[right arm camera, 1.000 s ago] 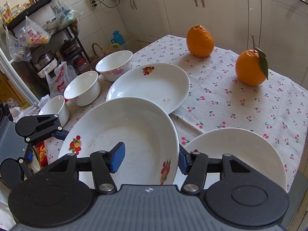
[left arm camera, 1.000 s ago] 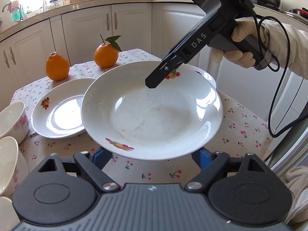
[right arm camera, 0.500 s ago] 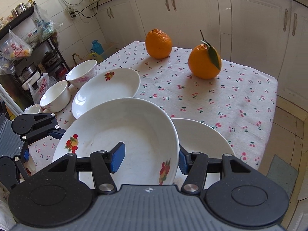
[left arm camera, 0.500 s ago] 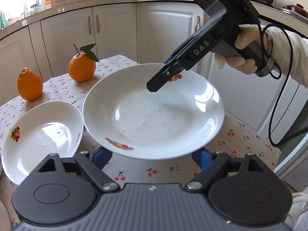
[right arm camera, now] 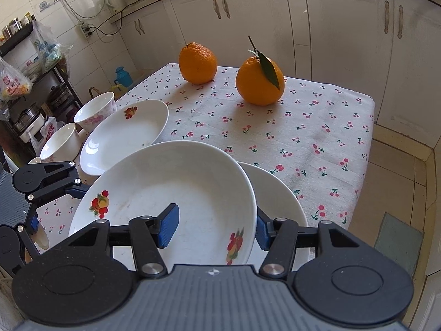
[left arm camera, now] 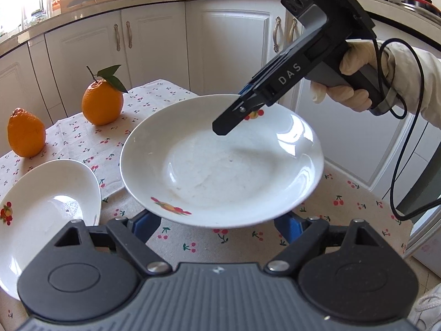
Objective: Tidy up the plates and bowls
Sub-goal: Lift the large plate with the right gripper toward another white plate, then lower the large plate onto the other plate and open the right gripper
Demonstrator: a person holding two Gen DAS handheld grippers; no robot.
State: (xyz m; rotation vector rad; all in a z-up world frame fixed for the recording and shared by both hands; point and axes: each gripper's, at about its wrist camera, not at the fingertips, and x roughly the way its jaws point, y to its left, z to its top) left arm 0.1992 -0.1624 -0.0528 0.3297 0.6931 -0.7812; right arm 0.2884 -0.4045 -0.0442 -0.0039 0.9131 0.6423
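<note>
A white deep plate with fruit prints (left arm camera: 220, 165) (right arm camera: 171, 193) hangs above the table, held from both sides. My left gripper (left arm camera: 217, 224) is open, its fingers under the plate's near rim. My right gripper (right arm camera: 215, 222) is shut on the plate's far rim, one pad (right arm camera: 168, 224) inside it; it also shows in the left wrist view (left arm camera: 234, 115). Right below lies a second plate (right arm camera: 278, 193). A third plate (right arm camera: 124, 135) (left arm camera: 46, 215) lies further left. Two white bowls (right arm camera: 95, 110) (right arm camera: 60, 143) stand at the table's left edge.
Two oranges (right arm camera: 198, 63) (right arm camera: 259, 81) sit on the cherry-print tablecloth (right arm camera: 317, 127) toward the far side. White cabinets (left arm camera: 226, 49) ring the table. A shelf with bags and pots (right arm camera: 27, 88) stands left. The table's right edge drops to the tiled floor (right arm camera: 399, 193).
Both grippers have carried the held plate to the right, over the second plate near the table's right edge. The bowls have slid out of the left wrist view.
</note>
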